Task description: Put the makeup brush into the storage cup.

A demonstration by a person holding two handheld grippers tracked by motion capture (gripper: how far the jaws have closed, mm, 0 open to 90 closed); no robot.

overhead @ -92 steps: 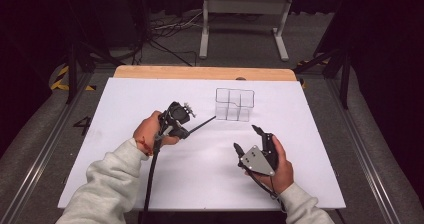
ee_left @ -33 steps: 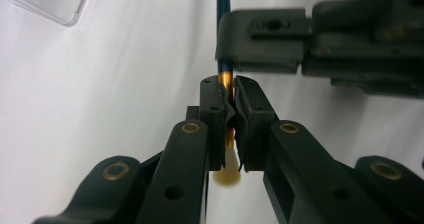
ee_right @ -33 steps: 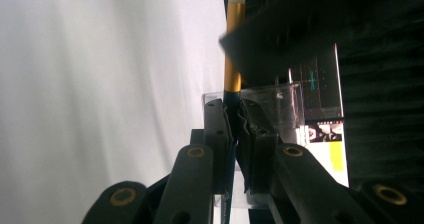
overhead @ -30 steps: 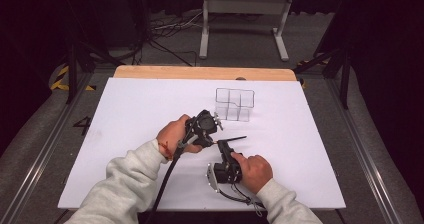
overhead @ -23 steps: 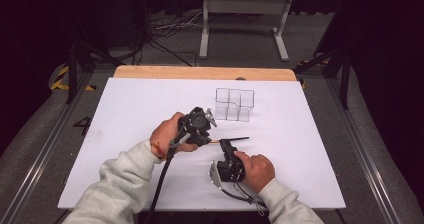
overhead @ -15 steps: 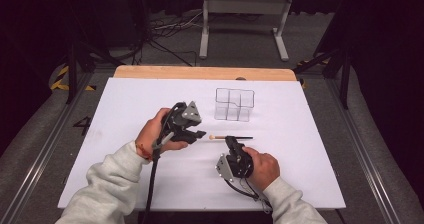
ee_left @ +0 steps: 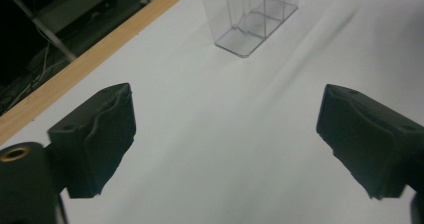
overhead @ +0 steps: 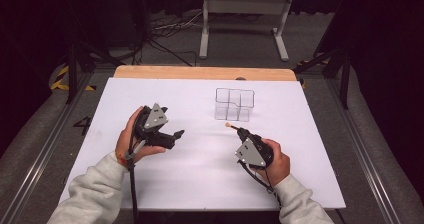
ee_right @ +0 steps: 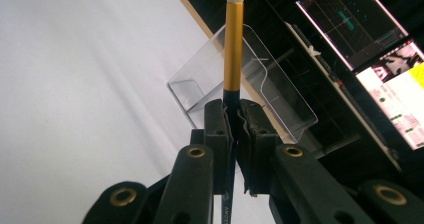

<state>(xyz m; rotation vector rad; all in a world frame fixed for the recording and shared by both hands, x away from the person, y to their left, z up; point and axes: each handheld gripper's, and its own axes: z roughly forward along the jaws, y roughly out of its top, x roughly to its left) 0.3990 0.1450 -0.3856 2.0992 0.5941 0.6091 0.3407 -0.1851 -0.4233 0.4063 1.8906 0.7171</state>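
The brush (ee_right: 233,44) stands clamped between the jaws of the right gripper (ee_right: 234,115), its black handle pinched by the pads, its gold ferrule and pale bristle tip pointing past them toward the clear organiser (overhead: 234,104); the right hand (overhead: 276,160) holds that gripper low over the white table (overhead: 200,179), just before the organiser. The left gripper (ee_left: 227,134), gripped in the left hand (overhead: 129,140) well apart to the left, has just been opening; its ridged black jaws stand wide with nothing between them, above bare white surface.

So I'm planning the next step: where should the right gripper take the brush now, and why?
Probably onward to the clear organizer, bristles first. The right gripper is shut on the brush, whose pale tip already points at the compartments just ahead. The left gripper has just opened with nothing between its jaws.
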